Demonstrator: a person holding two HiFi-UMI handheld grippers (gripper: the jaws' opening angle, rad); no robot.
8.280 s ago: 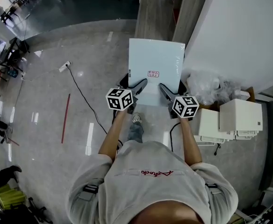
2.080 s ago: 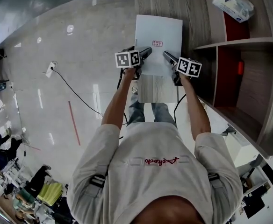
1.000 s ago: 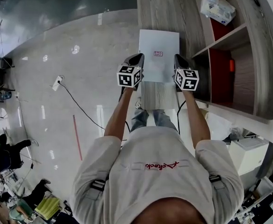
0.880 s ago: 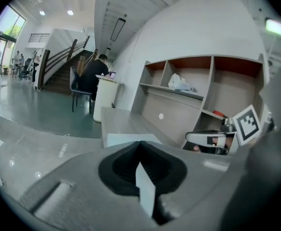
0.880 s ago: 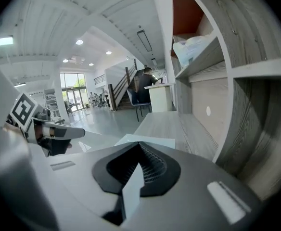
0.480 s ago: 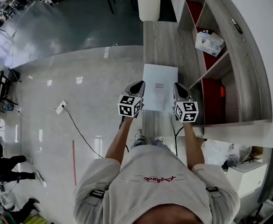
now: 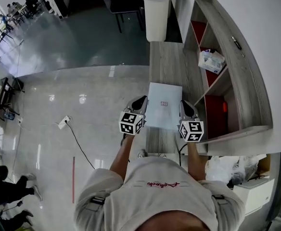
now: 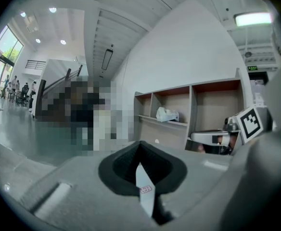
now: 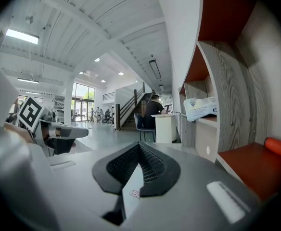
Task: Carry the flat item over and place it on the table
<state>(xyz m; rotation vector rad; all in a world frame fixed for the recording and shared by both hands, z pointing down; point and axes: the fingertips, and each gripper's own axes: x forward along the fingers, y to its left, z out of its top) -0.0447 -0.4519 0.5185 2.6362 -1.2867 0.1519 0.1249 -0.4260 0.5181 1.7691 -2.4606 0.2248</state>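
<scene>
- Flat item (image 7: 164,114): a thin, pale white rectangular panel with a small red-printed label (image 7: 163,103) on its upper face. In both gripper views it shows edge-on as a narrow white strip.
- It is held over the near end of the long wood-grain table (image 7: 167,61), just beside the shelf unit (image 7: 227,85) with red insides.
- Left gripper (image 7: 141,103) has its jaws clamped tight on the panel's left edge.
- Right gripper (image 7: 185,109) is pinched the same way on the right edge.
</scene>
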